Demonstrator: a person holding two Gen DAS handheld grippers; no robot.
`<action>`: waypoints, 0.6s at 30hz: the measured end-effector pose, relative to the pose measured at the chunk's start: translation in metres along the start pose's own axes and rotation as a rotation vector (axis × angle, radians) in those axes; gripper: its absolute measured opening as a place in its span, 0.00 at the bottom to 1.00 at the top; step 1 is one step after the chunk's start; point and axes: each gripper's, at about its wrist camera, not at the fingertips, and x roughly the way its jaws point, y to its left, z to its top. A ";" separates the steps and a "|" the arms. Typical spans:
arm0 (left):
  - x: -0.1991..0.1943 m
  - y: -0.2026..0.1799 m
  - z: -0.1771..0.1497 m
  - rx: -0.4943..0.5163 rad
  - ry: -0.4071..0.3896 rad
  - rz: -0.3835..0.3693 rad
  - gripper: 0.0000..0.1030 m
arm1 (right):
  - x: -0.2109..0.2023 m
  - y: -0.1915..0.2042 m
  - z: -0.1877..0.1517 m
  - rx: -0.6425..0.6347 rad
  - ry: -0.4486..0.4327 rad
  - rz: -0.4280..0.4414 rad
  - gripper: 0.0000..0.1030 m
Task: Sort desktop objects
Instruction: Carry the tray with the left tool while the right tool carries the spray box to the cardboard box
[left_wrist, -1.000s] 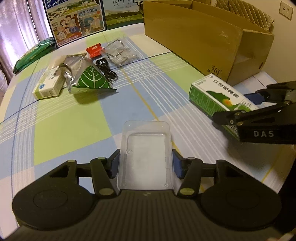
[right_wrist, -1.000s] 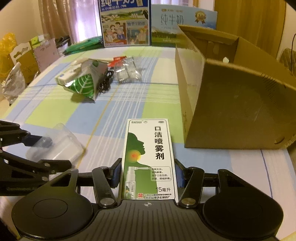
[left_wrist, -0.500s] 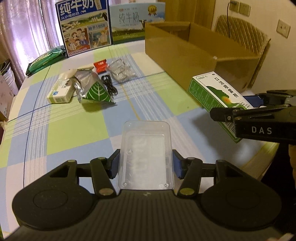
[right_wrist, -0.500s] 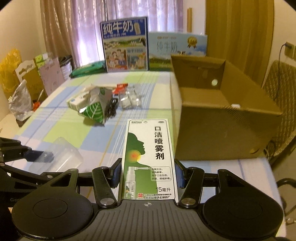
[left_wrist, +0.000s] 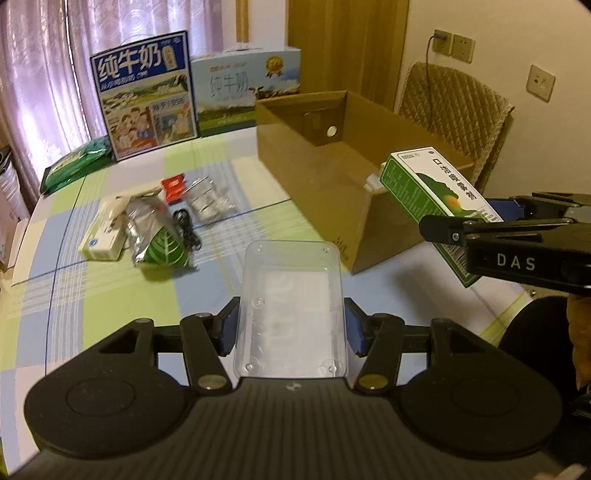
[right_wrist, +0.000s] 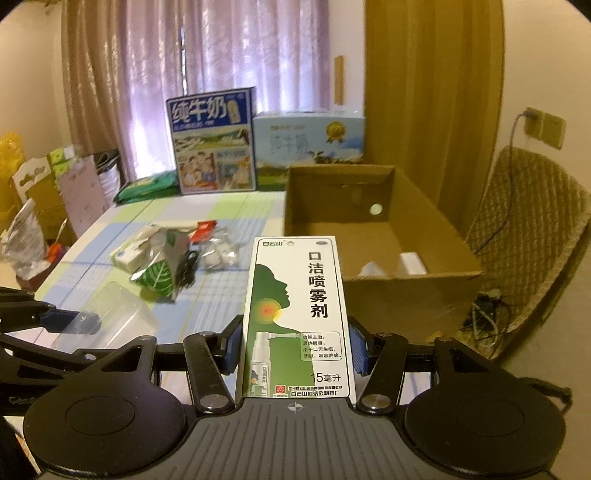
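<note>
Clear glossy plastic tray (left_wrist: 291, 306), glossy printed card spray box (right_wrist: 297, 314), matt brown cardboard box (left_wrist: 314, 177), shiny crinkled foil bag (left_wrist: 155, 236), checked cloth on the desk (left_wrist: 110, 295), matt black plastic claws.

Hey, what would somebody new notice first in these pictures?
The green-and-white spray medicine box clamped in the right gripper fills the foreground, held up before the open brown cardboard box. To its left, the left gripper grips a clear plastic tray above the checked tablecloth.
</note>
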 end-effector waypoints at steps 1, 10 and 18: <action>0.000 -0.003 0.003 0.003 -0.003 -0.004 0.50 | -0.002 -0.004 0.000 0.003 -0.004 -0.005 0.51; -0.001 -0.024 0.019 0.032 -0.021 -0.029 0.50 | -0.012 -0.027 0.009 0.019 -0.028 -0.042 0.51; 0.004 -0.037 0.035 0.058 -0.032 -0.049 0.50 | -0.013 -0.043 0.013 0.027 -0.036 -0.066 0.51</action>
